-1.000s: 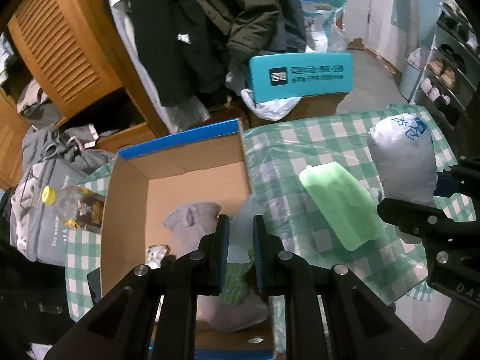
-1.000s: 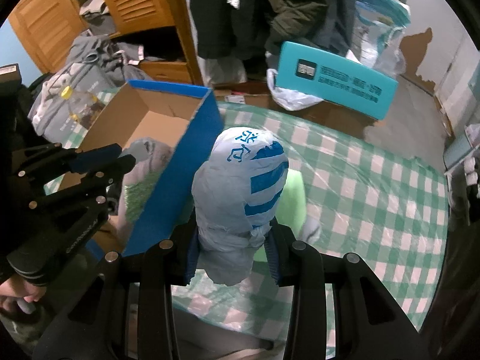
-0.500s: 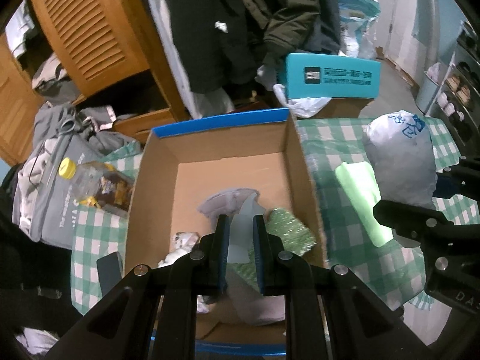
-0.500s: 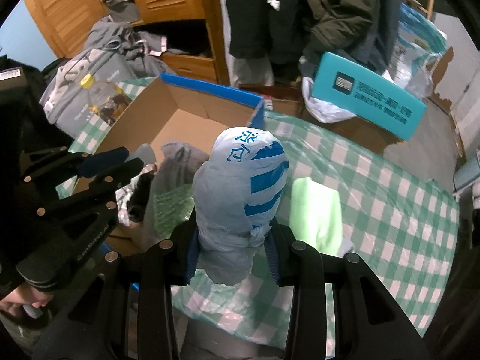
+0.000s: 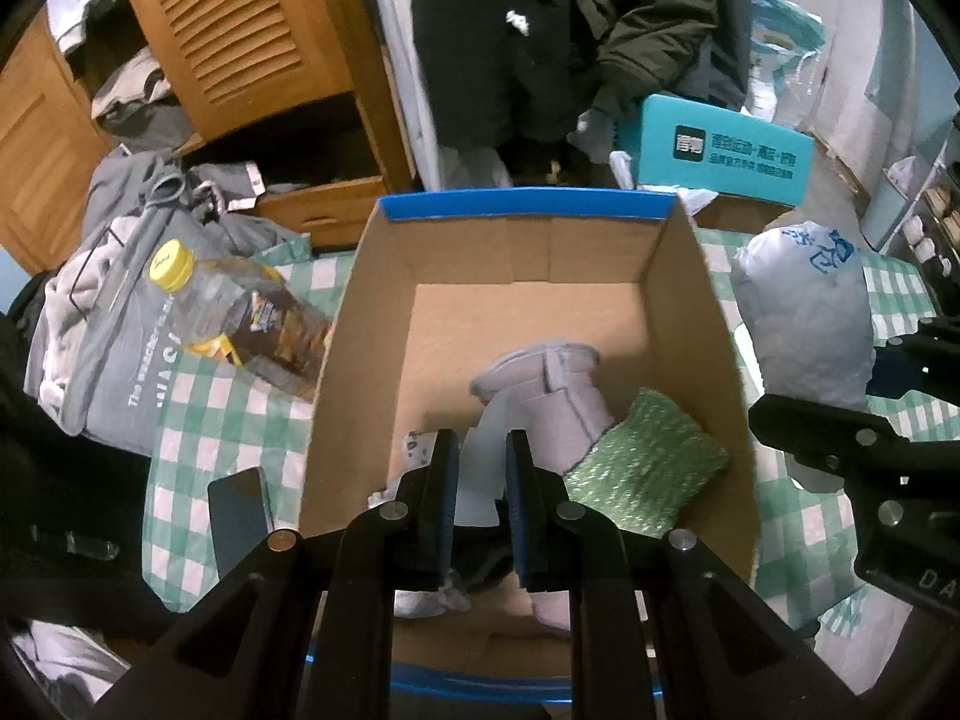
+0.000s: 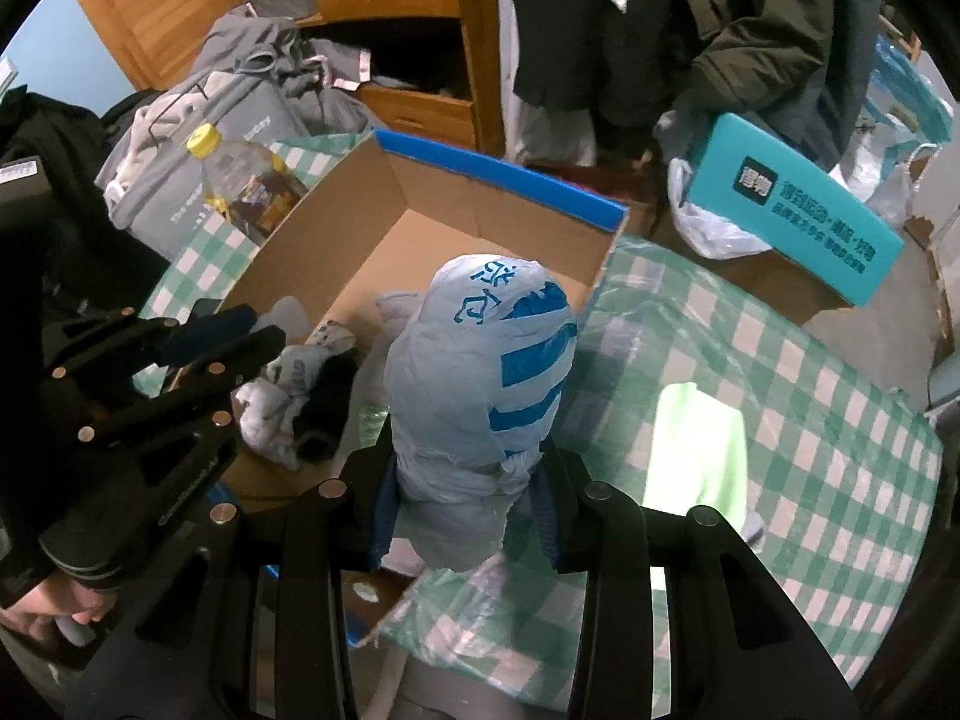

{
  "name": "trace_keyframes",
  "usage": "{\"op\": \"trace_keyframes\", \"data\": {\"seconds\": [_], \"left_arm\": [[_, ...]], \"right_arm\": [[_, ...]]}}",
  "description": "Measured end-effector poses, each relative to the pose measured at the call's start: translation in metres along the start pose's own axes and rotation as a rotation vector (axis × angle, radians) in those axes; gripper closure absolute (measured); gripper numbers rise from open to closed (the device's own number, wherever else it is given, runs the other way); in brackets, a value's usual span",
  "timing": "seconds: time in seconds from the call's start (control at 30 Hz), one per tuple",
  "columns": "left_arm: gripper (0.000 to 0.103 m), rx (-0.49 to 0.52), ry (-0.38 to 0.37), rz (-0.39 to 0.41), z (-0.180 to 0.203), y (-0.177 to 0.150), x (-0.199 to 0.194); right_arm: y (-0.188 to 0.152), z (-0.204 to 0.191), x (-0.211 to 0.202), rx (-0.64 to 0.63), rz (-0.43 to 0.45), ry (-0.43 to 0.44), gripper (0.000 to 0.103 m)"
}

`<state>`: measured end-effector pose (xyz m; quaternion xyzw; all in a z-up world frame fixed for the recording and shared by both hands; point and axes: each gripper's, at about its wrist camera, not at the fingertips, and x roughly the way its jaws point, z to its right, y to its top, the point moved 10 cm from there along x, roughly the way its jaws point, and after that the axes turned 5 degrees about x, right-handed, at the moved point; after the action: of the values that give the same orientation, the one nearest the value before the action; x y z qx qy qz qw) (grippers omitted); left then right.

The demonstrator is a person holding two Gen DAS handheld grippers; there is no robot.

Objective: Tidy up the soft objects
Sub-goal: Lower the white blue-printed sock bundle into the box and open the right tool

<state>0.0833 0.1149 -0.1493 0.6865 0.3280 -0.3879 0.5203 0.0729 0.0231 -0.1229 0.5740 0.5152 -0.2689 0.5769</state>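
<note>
An open cardboard box [image 5: 384,324] with a blue rim stands on the green checked tablecloth. Inside lie a grey sock [image 5: 564,396], a green textured pad [image 5: 648,468] and white and black socks [image 6: 300,396]. My left gripper [image 5: 483,468] is over the box, shut on a pale translucent soft piece [image 5: 480,474]. My right gripper [image 6: 465,516] is shut on a white plastic bag bundle with blue print [image 6: 480,372], held at the box's right wall [image 6: 606,264]; the bundle also shows in the left wrist view [image 5: 804,312].
A light green flat pad [image 6: 696,450] lies on the tablecloth [image 6: 810,420] right of the box. A yellow-capped bottle [image 5: 240,312] and grey clothes [image 5: 108,300] lie to the left. A teal box [image 5: 720,150], hanging coats and a wooden wardrobe stand behind.
Both grippers have moved left with their loads. The left gripper has gone from the box's right edge to over its middle. The right gripper has reached the box's right wall.
</note>
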Motion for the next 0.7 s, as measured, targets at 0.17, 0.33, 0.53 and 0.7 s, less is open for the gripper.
{"op": "trace_keyframes", "data": {"seconds": [0.17, 0.33, 0.53, 0.7], "left_arm": [[0.088, -0.014, 0.013, -0.013, -0.010, -0.003, 0.005], [0.087, -0.023, 0.019, -0.020, -0.015, -0.006, 0.007], [0.086, -0.043, 0.026, -0.033, -0.022, -0.008, 0.010], [0.083, -0.051, 0.028, -0.037, -0.024, -0.009, 0.011]], "right_arm": [[0.003, -0.009, 0.010, 0.003, -0.020, 0.021, 0.066], [0.007, -0.019, 0.017, -0.004, -0.030, 0.042, 0.066], [0.010, -0.026, 0.022, -0.011, -0.036, 0.056, 0.066], [0.011, -0.027, 0.024, -0.009, -0.040, 0.068, 0.064]]}}
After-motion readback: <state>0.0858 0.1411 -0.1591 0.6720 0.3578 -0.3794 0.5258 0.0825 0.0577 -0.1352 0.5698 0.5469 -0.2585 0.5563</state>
